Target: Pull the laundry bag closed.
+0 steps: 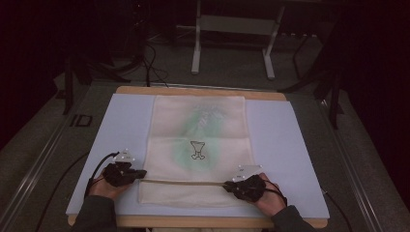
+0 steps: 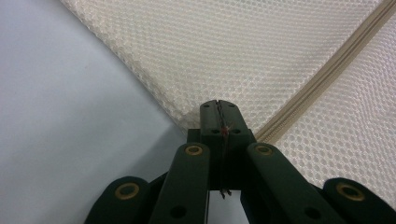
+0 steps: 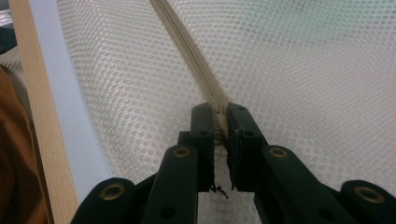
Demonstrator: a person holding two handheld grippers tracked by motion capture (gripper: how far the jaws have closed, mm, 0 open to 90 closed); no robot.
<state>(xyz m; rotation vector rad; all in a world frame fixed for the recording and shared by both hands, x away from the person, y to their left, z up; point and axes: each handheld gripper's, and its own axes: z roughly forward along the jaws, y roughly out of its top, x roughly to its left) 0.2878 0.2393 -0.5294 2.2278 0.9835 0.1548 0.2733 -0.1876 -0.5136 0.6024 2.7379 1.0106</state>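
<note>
Left gripper (image 1: 140,173) and right gripper (image 1: 228,184), clamped on the mesh bag's (image 1: 198,121) zipper (image 1: 183,181) at lower frame, should pull evenly apart.

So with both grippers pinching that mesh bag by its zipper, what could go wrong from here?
1. The left gripper pinches just the bag corner, so a tug could pull the mesh free.
2. The right gripper clamps on the zipper end; pulling the two apart could strain the seam or snag the mesh.
3. The bag lies loose on the mat, so uneven pulling might drag it askew.
</note>
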